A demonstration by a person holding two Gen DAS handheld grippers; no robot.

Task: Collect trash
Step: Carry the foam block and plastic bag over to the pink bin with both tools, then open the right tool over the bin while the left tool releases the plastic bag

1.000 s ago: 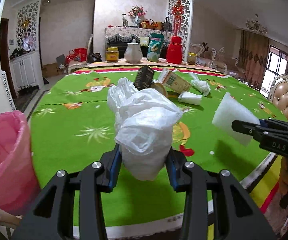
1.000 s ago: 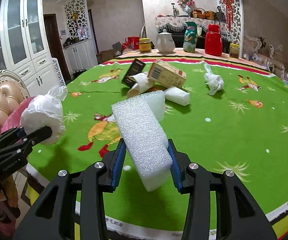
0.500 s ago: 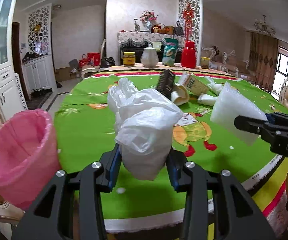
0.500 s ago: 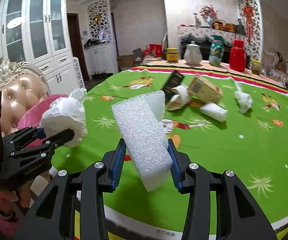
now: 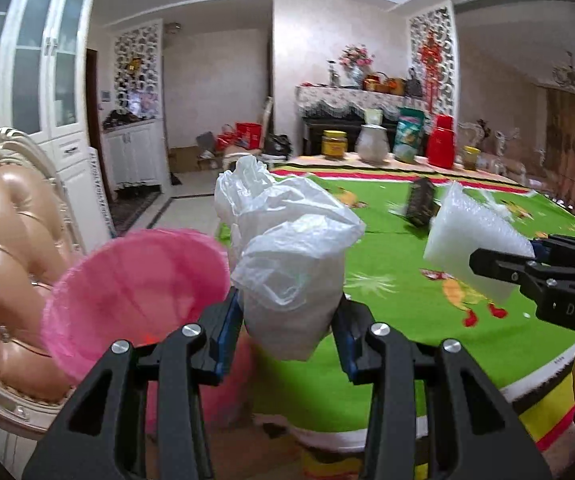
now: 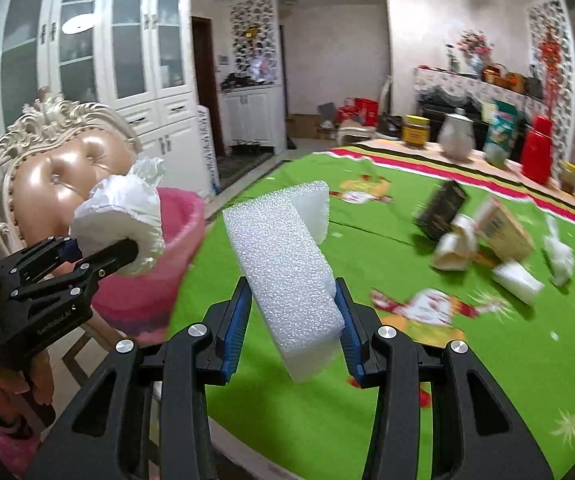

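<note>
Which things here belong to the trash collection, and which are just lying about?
Part of the job:
- crumpled plastic bag held in the left tongs
- foam block held in the right tongs
- pink bin
- black carton, cardboard box and paper cups on the green table

Just lying about:
- red thermos
- white jug
- yellow-lidded jar
- padded chair

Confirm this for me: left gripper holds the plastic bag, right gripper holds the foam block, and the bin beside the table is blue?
Not quite: the bin is pink, as the left wrist view shows. The rest holds: the left gripper holds the plastic bag, and the right gripper holds the foam block.
</note>
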